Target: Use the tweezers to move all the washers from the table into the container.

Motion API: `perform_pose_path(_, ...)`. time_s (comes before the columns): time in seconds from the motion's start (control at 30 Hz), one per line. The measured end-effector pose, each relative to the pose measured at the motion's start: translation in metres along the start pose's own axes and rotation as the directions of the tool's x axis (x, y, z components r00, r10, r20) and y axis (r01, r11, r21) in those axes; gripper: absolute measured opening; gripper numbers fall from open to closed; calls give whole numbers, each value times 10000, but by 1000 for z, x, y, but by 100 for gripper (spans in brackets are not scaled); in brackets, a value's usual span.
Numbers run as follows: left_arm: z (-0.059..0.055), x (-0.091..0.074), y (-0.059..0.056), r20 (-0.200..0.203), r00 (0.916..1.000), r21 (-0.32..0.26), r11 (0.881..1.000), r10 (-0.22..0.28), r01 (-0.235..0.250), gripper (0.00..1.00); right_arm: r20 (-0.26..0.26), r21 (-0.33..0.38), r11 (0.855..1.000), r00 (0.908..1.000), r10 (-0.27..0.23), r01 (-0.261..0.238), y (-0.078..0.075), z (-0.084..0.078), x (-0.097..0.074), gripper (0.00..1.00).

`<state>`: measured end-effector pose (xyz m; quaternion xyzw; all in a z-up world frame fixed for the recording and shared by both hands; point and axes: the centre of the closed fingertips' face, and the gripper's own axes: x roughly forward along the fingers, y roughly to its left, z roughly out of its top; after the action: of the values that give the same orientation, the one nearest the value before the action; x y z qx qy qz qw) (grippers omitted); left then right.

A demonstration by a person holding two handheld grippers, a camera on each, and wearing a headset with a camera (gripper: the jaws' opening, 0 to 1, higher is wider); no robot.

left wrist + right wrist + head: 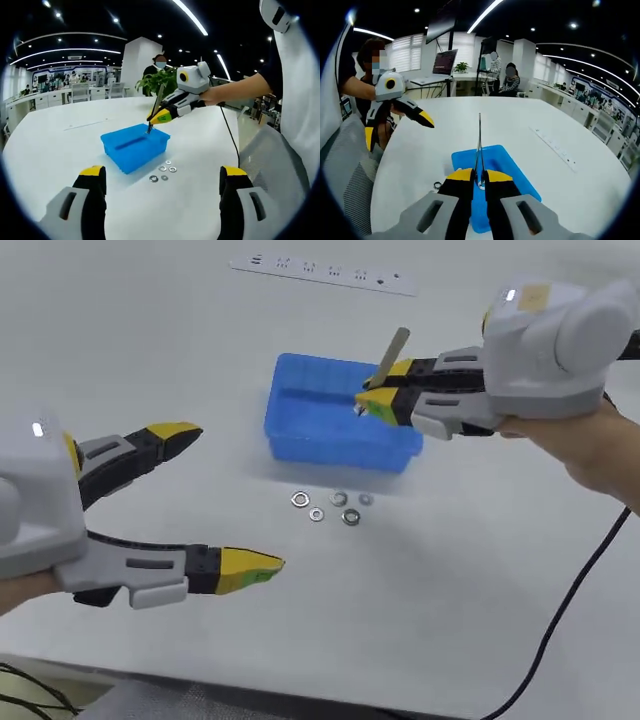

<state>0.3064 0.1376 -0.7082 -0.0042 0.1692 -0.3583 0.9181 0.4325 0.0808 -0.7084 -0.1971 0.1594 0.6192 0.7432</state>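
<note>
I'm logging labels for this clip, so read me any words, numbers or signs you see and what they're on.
None can be read.
Long white strip with dark marks: too small to read.
Blue banner on the far wall: blurred.
Dark monitor screen: blurred.
Blue plastic container, metal tweezers: no text visible.

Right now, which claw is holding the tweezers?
The right claw, the one over the blue bin. It is shut on the tweezers, while the left claw is wide open and holds nothing.
</note>
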Motion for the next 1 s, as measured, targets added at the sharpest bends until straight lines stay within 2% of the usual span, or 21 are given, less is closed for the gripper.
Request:
perform_pose_path(0.17, -7, -5, 8, -215, 9995, -56, 9997, 246, -248, 100, -275, 128, 9999, 9996, 67, -63, -11, -15, 23, 9)
perform_pose_path(0.43, -16, -8, 12, -461, 9979, -270, 9985, 457, -470, 99, -656, -81, 9993, 9972, 354, -360, -13, -33, 46, 9)
perform_pose_path(0.6, -18, -7, 12, -622, 9971, -258, 9986, 438, -455, 99, -736, -89, 9988, 9962, 466, -474, -12, -39, 52, 9)
perform_pose_path(0.83, -17, -6, 12, -586, 9970, -315, 9981, 513, -532, 99, -791, -71, 9985, 9954, 540, -547, -10, -44, 54, 9)
perform_pose_path(1.0, -17, -6, 8, -590, 9974, -362, 9983, 425, -447, 99, -664, 71, 9988, 9966, 490, -486, -11, -44, 53, 9)
